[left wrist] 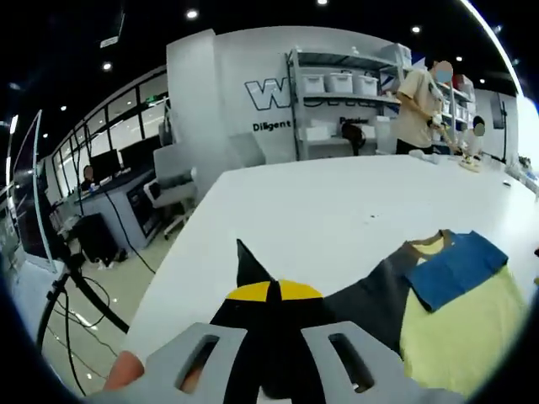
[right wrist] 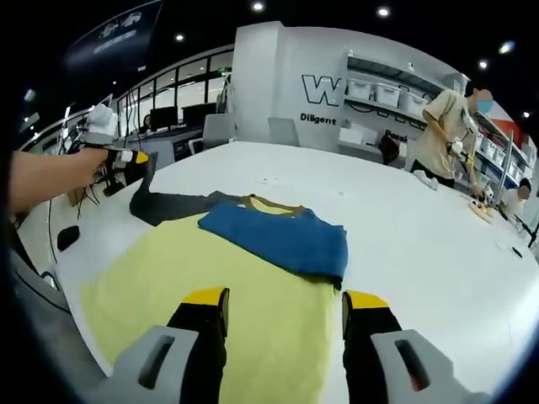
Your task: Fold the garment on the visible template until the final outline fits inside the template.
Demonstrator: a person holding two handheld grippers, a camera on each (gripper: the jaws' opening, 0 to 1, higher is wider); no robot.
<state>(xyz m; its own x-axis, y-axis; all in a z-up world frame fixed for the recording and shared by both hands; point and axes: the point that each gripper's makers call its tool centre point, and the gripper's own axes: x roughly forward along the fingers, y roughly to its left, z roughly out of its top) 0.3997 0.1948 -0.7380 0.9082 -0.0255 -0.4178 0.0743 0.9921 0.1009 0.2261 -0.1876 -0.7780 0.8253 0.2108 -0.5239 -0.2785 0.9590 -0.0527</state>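
We see a T-shirt (right wrist: 227, 286) that lies on a white table (right wrist: 404, 244). Its body is pale yellow, one sleeve (right wrist: 282, 240) is blue and is folded over the chest, and the other sleeve (right wrist: 173, 206) is dark grey and stretches out away from the body. The collar (right wrist: 268, 204) has a brownish edge.

In the left gripper view, the left gripper (left wrist: 268, 295) has its two yellow-tipped jaws pressed together on the end of the dark grey sleeve (left wrist: 370, 295), and a corner of the dark cloth stands up just above the tips. The yellow body (left wrist: 455, 337) and the blue sleeve (left wrist: 455, 268) lie to the right of it.

In the right gripper view, the right gripper (right wrist: 286, 316) hovers over the lower part of the yellow body with its jaws well apart, and nothing is between them. We also see the left gripper (right wrist: 139, 164) at the far end of the grey sleeve, held by a person's arm (right wrist: 50, 177).

Behind the table there are shelves with white bins (right wrist: 379, 93), and a person in a beige shirt (right wrist: 442, 126) stands at the far side
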